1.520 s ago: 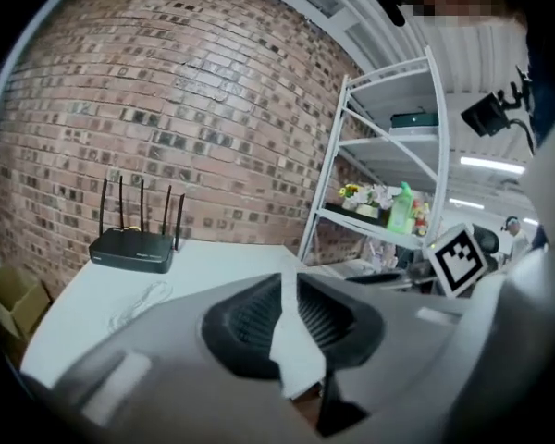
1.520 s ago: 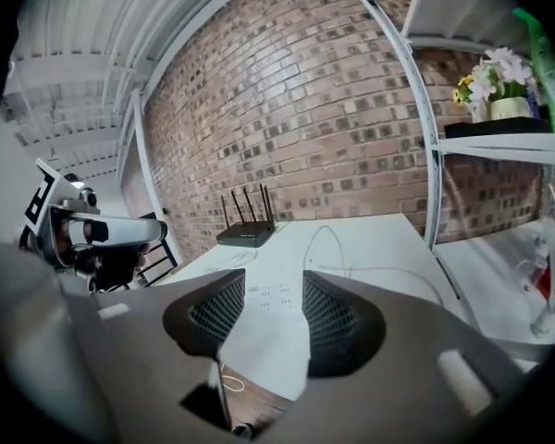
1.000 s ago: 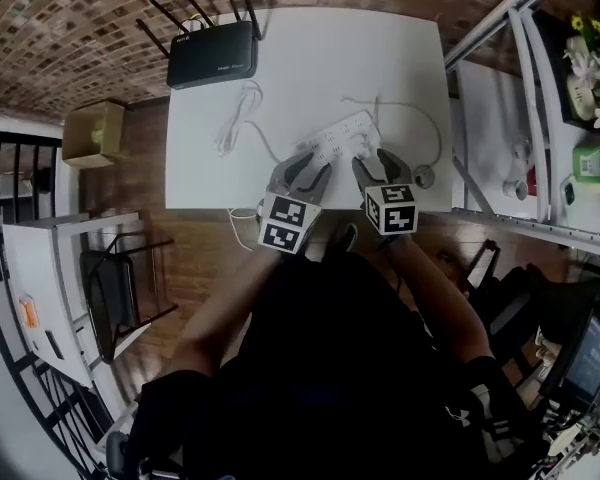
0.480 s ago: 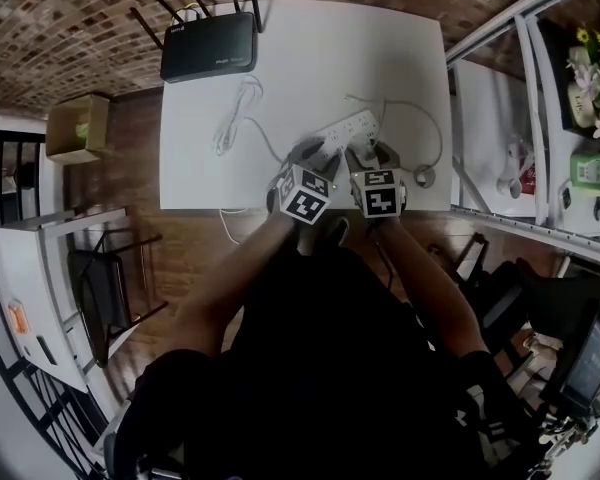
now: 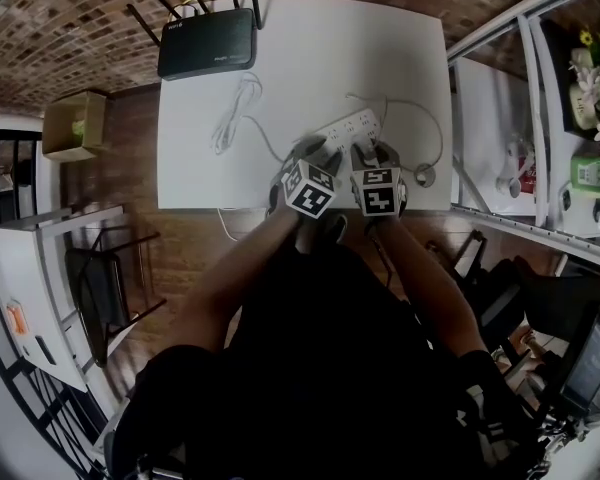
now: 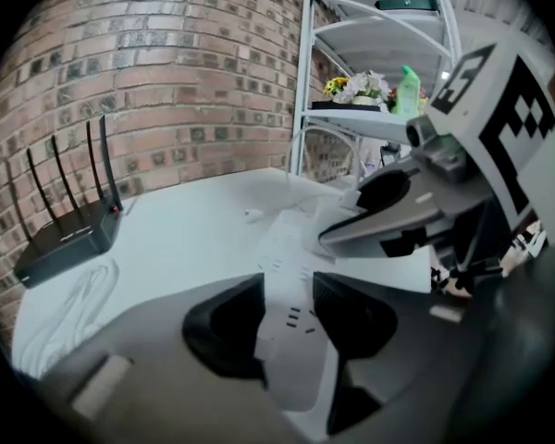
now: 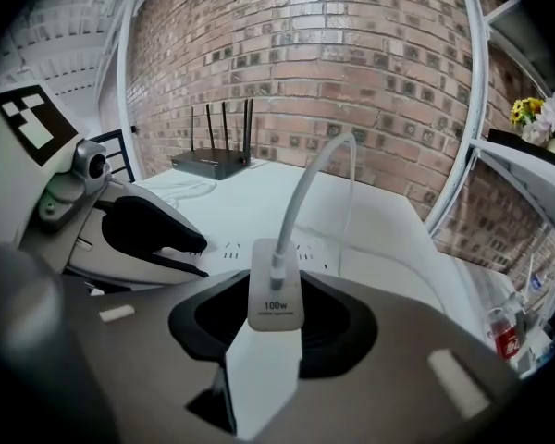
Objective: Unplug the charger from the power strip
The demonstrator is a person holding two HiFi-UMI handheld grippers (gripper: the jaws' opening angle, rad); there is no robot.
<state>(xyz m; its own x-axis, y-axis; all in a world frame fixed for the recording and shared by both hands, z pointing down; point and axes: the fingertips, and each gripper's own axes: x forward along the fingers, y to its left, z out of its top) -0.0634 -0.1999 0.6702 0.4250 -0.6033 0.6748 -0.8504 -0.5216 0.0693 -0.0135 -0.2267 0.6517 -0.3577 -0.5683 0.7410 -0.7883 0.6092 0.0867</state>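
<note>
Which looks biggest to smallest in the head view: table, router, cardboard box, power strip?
1. table
2. router, barely ahead of
3. cardboard box, which is farther away on the floor, so this pair is unsure
4. power strip, partly hidden

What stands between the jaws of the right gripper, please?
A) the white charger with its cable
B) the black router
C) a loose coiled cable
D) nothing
A: in the right gripper view the white charger, with its cable rising from the top, sits between the jaws of the right gripper, which have just been closing on it.
</note>
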